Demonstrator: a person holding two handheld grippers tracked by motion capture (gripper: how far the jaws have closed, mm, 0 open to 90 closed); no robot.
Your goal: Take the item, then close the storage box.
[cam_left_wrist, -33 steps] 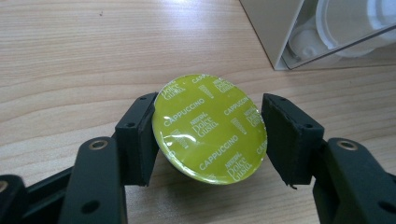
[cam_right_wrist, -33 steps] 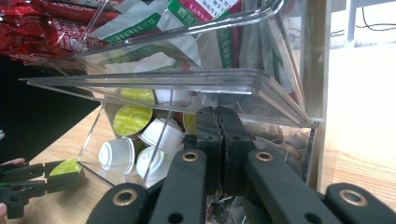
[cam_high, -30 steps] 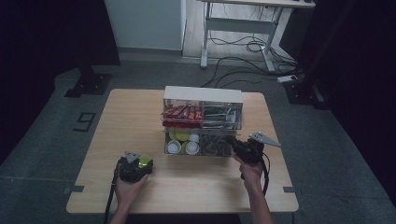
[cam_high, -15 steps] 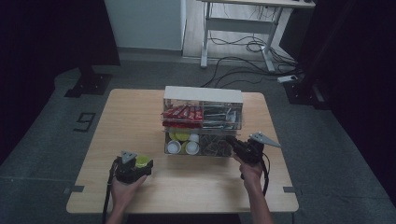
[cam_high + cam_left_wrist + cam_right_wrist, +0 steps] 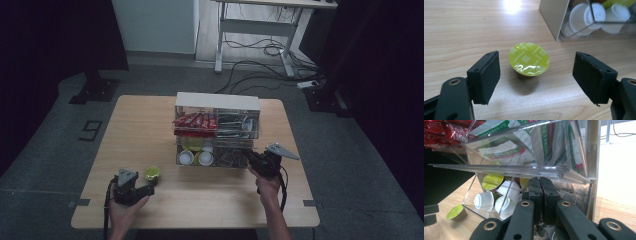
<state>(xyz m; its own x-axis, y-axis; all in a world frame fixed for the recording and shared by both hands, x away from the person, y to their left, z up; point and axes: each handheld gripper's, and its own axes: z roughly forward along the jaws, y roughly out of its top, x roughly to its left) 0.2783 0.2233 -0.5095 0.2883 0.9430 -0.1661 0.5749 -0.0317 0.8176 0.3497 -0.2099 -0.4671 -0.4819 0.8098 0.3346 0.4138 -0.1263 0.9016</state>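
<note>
Capsules [image 5: 195, 157], white and green, fill the clear organizer's [image 5: 217, 102] lower compartment.

My left gripper [image 5: 134, 187] was black, with a grey three-cornered plate on top and a dark cable trailing to the bottom edge of the high view. Up close, its fingers [image 5: 485, 77] were square black blocks with worn foam faces, small screw holes and brass-ringed pivots. My right gripper [image 5: 264, 162] matched it, grey plate at its right and cable looping below. My forearms were bare, without sleeves.
</note>
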